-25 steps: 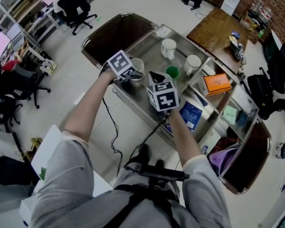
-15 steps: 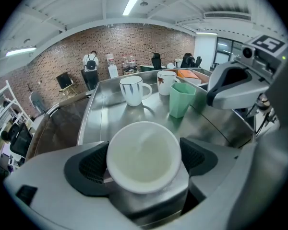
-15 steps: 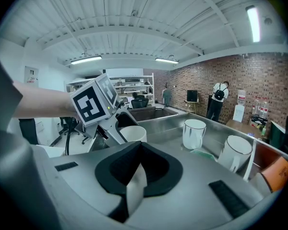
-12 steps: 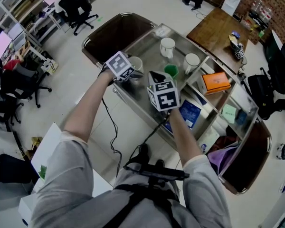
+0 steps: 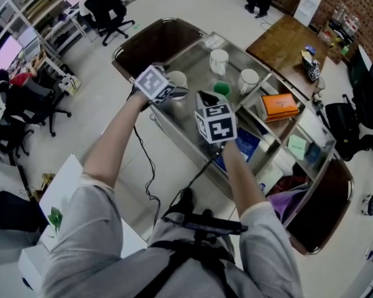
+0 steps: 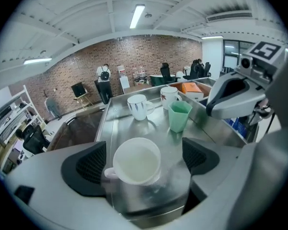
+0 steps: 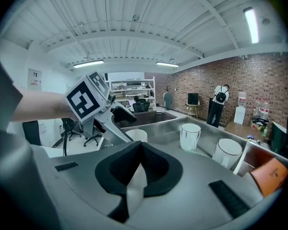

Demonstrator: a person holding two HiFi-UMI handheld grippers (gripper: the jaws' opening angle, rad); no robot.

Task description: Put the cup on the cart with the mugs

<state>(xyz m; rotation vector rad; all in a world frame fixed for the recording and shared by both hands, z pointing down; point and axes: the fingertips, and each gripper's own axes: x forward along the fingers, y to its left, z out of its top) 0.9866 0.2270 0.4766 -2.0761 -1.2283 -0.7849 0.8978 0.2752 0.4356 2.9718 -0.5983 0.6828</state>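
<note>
A white cup (image 6: pixel 137 159) with a handle stands upright on the steel cart top (image 6: pixel 110 123), between the wide-apart pads (image 6: pixel 89 164) of my left gripper (image 6: pixel 144 158). Neither pad touches it. In the head view the left gripper (image 5: pixel 172 92) sits at the cart's near-left edge with the cup (image 5: pixel 177 79) just ahead of it. Further along the top stand two white mugs (image 5: pixel 219 61) (image 5: pixel 249 79) and a green cup (image 5: pixel 222 90). My right gripper (image 5: pixel 206 99) hovers over the cart's front edge, shut and empty. From the right gripper view (image 7: pixel 137 176) I see the cup (image 7: pixel 136 135).
The cart (image 5: pixel 193 58) has lower compartments on the right holding an orange box (image 5: pixel 281 106) and a blue book (image 5: pixel 247 148). Dark bins (image 5: pixel 152 42) hang at each end. A wooden table (image 5: pixel 286 39) stands behind; office chairs (image 5: pixel 109 8) are at the far left.
The left gripper's marker cube has eased slightly back from the cup, which stays standing on the cart. The right gripper holds its place.
</note>
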